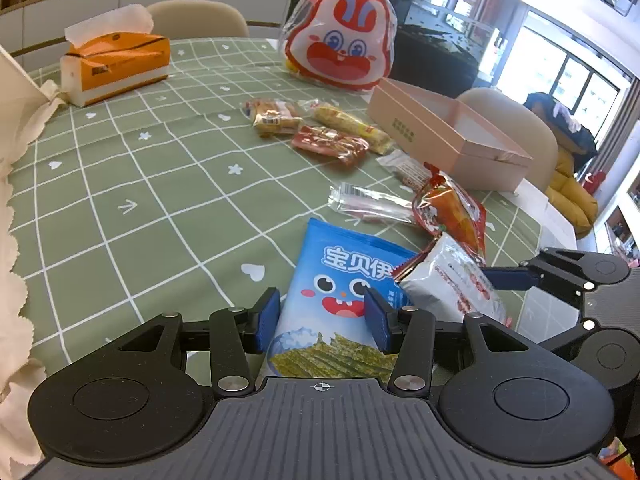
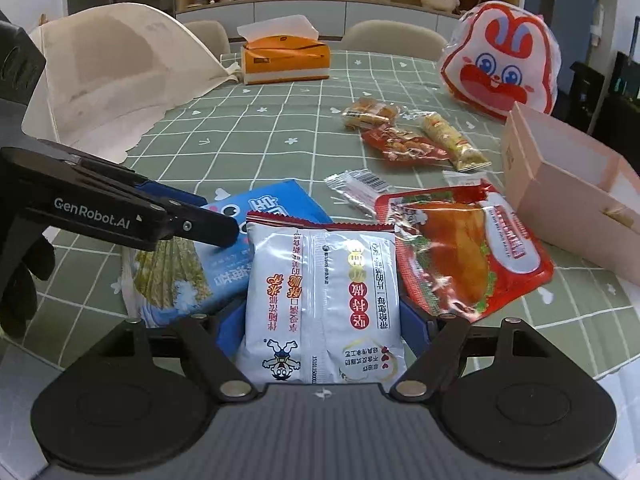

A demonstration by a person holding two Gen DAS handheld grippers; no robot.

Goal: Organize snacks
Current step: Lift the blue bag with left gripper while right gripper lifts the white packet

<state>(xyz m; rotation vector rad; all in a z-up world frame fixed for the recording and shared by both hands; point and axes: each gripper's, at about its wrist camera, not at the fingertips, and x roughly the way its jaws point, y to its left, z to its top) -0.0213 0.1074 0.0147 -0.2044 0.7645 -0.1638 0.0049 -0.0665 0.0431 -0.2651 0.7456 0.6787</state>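
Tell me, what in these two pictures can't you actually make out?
- Left wrist view: the blue seaweed packet's lower end, hidden by the left gripper body.
- Right wrist view: whether the right gripper's pads press the white snack packet; the packet covers them.
- Both views: the pink box's inside, cut off by its walls.
- Clear wrapper's contents, too small.

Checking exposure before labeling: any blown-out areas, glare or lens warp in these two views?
Left wrist: windows at upper right blown out, tablecloth grid lines bow from fisheye. Right wrist: even light, glare on the red chicken packet, white snack packet print sharp, corners vignetted black.
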